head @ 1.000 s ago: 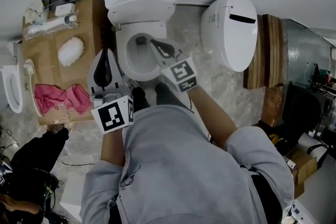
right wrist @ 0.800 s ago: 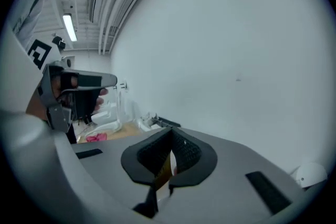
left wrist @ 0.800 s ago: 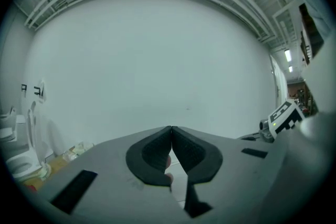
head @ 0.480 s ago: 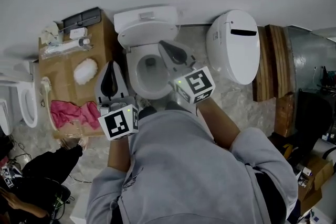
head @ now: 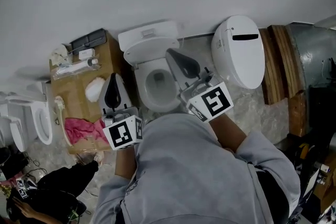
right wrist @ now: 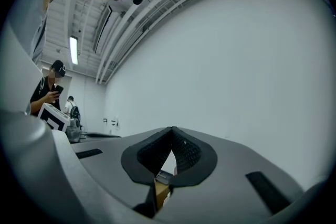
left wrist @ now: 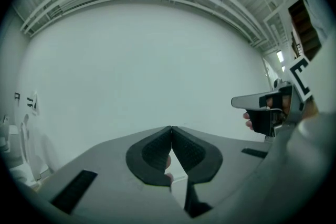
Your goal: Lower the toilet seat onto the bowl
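Observation:
The white toilet (head: 140, 81) stands against the wall in the middle of the head view, its bowl open. Its seat (head: 152, 50) looks raised against the tank. My left gripper (head: 114, 81) is shut and empty, left of the bowl and apart from it. My right gripper (head: 172, 55) is also shut and empty, just right of the bowl at seat height; whether it touches is unclear. In the left gripper view the shut left gripper (left wrist: 171, 128) faces the bare wall. The right gripper (right wrist: 172, 129) also faces the wall in its own view.
A loose white seat unit (head: 239, 50) lies on the floor to the right, with wooden boards (head: 278, 65) beyond it. A cardboard box (head: 73, 94) with a pink cloth (head: 81, 128) sits left of the toilet. Another toilet (head: 37, 118) is at far left. A person (right wrist: 46, 89) stands in the distance.
Both grippers have lifted away from the bowl and tilted up toward the wall. The right gripper moved from over the bowl to its right side. The head view has pulled back.

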Available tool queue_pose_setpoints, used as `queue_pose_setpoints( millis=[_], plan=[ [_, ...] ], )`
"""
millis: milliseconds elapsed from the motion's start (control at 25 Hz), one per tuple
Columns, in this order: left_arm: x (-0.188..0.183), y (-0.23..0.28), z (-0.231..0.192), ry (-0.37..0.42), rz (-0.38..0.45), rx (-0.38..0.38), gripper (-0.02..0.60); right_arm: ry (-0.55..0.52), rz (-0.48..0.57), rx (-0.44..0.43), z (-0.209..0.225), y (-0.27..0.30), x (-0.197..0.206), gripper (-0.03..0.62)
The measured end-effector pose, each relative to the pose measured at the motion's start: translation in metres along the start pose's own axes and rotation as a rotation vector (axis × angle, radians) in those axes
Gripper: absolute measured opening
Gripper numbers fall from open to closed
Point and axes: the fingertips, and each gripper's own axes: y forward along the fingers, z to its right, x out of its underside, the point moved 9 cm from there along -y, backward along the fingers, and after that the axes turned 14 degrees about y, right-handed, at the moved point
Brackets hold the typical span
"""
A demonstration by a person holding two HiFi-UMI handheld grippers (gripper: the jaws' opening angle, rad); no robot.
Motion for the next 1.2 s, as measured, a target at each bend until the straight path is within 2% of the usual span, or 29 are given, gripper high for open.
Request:
queue_pose_setpoints(
  millis=[240, 480, 1200],
  plan=[
    [-0.008, 0.003, 0.001, 0.005, 0.019, 0.018, 0.000, -0.037, 0.060, 0.022, -0.001, -0.008, -0.005, -0.002],
    [-0.006, 0.007, 0.002, 0.003, 0.030, 0.008, 0.000, -0.032, 0.048, 0.059, 0.008, -0.010, 0.008, -0.002],
    [-0.005, 0.000, 0.006, 0.005, 0.022, -0.006, 0.000, -0.037, 0.045, 0.062, 0.007, -0.017, 0.008, -0.003]
  ],
)
